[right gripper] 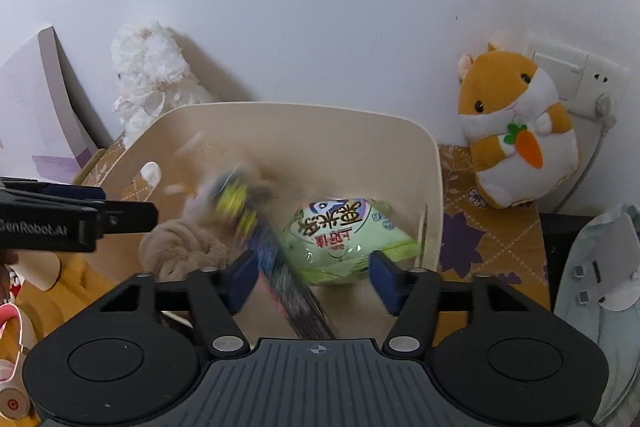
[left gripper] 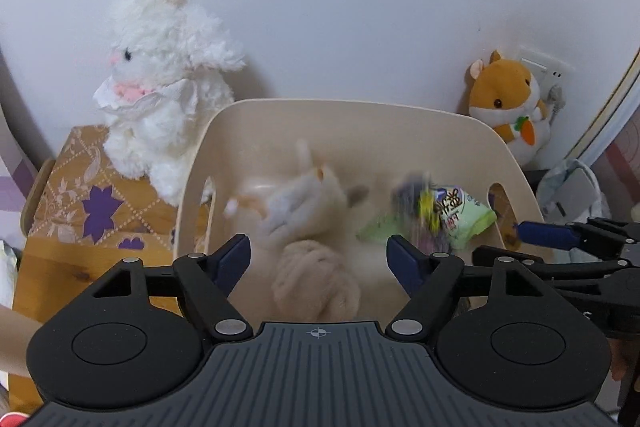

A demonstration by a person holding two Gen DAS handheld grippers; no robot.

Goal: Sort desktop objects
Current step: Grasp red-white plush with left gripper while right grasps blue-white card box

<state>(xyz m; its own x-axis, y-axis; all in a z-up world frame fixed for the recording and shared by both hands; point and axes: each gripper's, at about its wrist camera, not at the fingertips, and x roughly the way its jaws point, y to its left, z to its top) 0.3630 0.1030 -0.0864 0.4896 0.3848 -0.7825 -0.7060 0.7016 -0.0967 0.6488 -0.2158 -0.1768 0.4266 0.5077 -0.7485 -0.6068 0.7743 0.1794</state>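
Already inside the cream bin (right gripper: pixel 434 163): a green snack bag (right gripper: pixel 346 239) against the right wall, a blurred dark-and-yellow packet (right gripper: pixel 256 227) slanting down just left of it, a beige knotted plush (right gripper: pixel 180 247) at the near-left corner, a smeared grey-and-white plush (left gripper: pixel 304 203) toward the middle. Judged to be mid-drop, going by the motion blur on the packet and the grey plush, neither touched by a finger.

Hovered over the near rim with jaws spread wide and nothing between them: the right gripper (right gripper: pixel 312 279), the packet passing through the gap without contact. Likewise parted and empty above the beige plush: the left gripper (left gripper: pixel 318 259). Held close side by side, each visible at the edge of the other's view.

Beyond the bin, on a gold-patterned cloth (right gripper: pixel 492 227) against the wall: a fluffy white lamb (left gripper: pixel 160 91) at the left, an orange hamster plush (right gripper: pixel 516 131) with a carrot at the right, below a wall socket (right gripper: pixel 576 79). Pink headphones (right gripper: pixel 12 355) at the near-left edge; a pale folded thing at the far right, too unclear to name.

Called for next, probably: pulling both grippers back clear of the rim, choosing one item left outside, approaching with jaws open. Soft plush likely to squash under the pads, so a grip across the body advised.
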